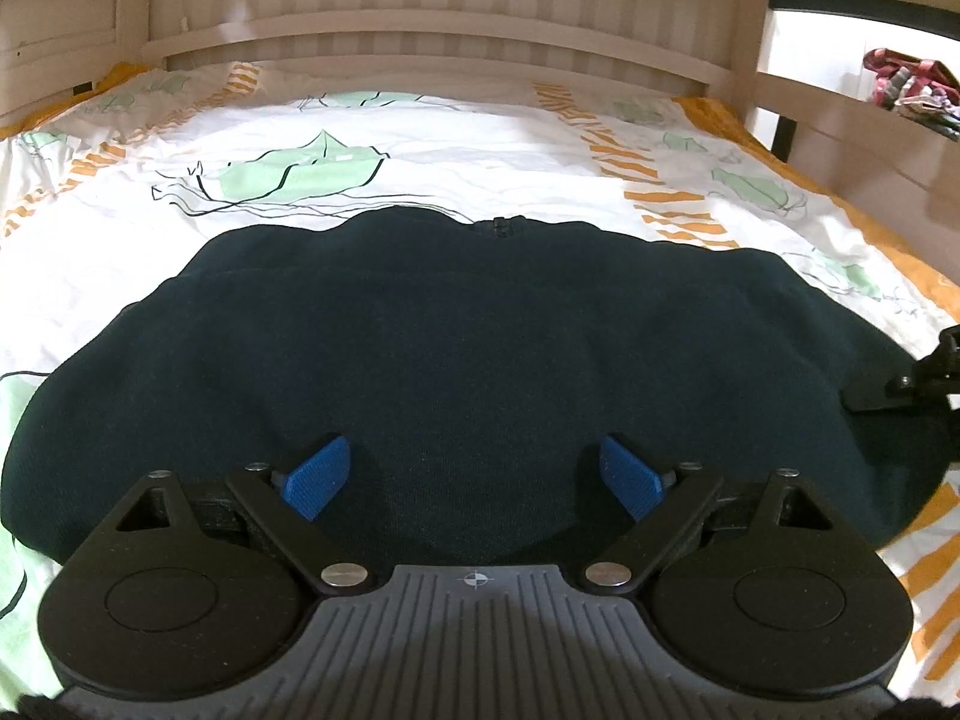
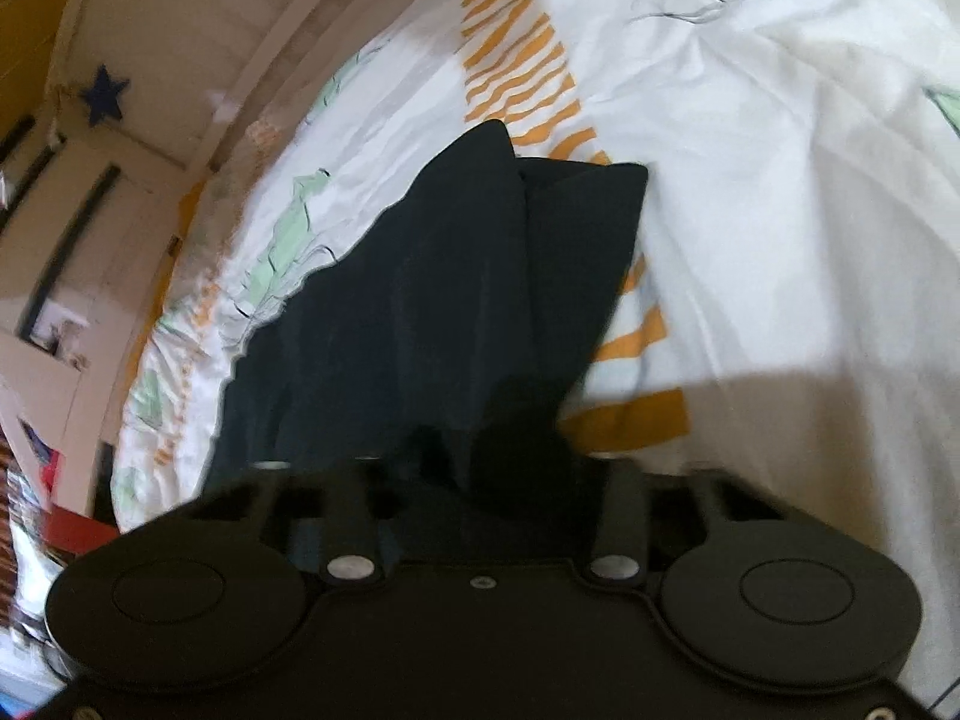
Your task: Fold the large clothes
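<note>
- My left gripper [image 1: 474,474] hovers over the dark navy sweater [image 1: 468,360], blue pads [image 1: 318,477] spread wide, holding nothing.
- The sweater lies on the leaf-print bedsheet [image 1: 420,138].
- My right gripper [image 2: 480,480] pinches the sweater's bunched edge.

Bed [image 1: 180,54] with pale slatted wooden frame carries a white sheet [image 1: 456,138], printed with green leaves and orange striped bands, orange border at the edges; sheet lightly wrinkled. One dark navy garment [image 1: 468,348] lies directly on the sheet, spread flat and wide across the near half, its right-hand portion bunched and lifted off the sheet [image 2: 456,300]
</note>
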Motion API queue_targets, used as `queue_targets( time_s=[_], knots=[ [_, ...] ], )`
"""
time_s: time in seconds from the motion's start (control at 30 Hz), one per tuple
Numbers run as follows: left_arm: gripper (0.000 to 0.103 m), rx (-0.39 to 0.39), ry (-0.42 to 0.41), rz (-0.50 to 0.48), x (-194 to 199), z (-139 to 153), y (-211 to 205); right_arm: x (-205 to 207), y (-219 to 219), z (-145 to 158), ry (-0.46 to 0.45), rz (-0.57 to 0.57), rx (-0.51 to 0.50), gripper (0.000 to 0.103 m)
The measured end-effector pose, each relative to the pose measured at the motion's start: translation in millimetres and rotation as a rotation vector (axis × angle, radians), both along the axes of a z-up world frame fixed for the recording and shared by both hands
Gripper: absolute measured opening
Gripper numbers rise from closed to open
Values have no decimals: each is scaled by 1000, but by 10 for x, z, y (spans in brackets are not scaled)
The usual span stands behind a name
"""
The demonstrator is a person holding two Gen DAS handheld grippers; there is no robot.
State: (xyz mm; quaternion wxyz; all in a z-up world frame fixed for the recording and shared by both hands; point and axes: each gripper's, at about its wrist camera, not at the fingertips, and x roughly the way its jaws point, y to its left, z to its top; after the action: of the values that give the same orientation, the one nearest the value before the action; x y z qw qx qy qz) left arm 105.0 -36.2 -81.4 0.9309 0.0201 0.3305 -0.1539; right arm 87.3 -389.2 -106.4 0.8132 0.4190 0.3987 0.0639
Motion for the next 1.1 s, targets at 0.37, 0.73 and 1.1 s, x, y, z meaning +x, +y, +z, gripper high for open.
queue_targets(
  time_s=[0.37, 0.73, 1.1],
  knots=[
    [82, -8, -19, -12, -159, 140, 94, -121, 94, 374, -149, -24, -47, 27],
    [80, -14, 4, -16, -94, 14, 37, 185, 612, 1204, -289, 106, -74, 23],
    [67, -101, 13, -22, -373, 268, 580, 1158, 1927, 1269, -261, 414, -50, 23]
  ],
)
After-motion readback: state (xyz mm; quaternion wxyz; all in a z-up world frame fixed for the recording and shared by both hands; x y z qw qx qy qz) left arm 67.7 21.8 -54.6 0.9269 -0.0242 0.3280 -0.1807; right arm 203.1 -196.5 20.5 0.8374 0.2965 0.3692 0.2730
